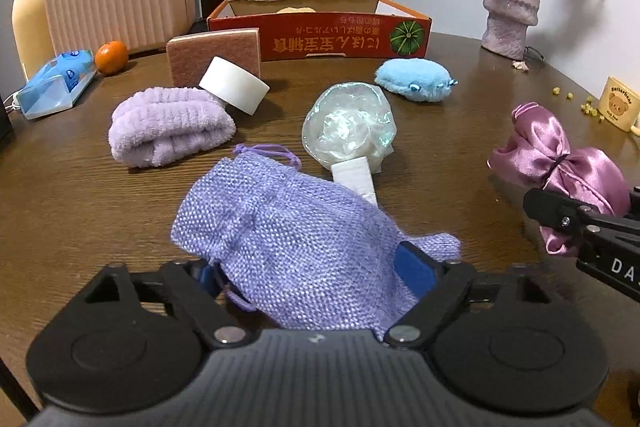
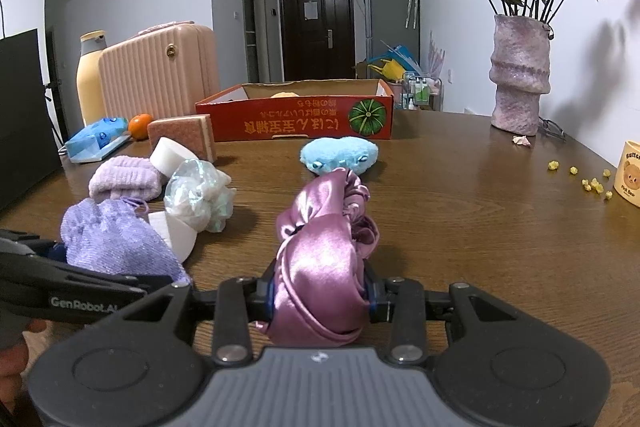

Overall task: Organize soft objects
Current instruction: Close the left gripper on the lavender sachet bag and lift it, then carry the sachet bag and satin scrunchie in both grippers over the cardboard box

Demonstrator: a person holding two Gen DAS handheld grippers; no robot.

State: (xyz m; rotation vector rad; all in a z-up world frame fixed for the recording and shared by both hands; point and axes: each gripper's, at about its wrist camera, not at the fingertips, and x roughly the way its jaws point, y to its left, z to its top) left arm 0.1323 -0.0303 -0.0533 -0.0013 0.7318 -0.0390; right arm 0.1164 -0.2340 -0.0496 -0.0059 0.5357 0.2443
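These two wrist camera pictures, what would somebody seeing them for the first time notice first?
Most likely the two grabs up front: the left gripper is shut on a lilac mesh pouch, and the right gripper is shut on a shiny pink satin scrunchie. Behind them, at the back of the brown table, the open red cardboard box with its green pumpkin picture stands out, with a blue plush toy just in front of it.

Coarse woven pouch (image 1: pixel 296 227), glossy satin scrunchie (image 2: pixel 324 267), fluffy towel (image 1: pixel 170 125) — all on polished wood table (image 1: pixel 440 155).
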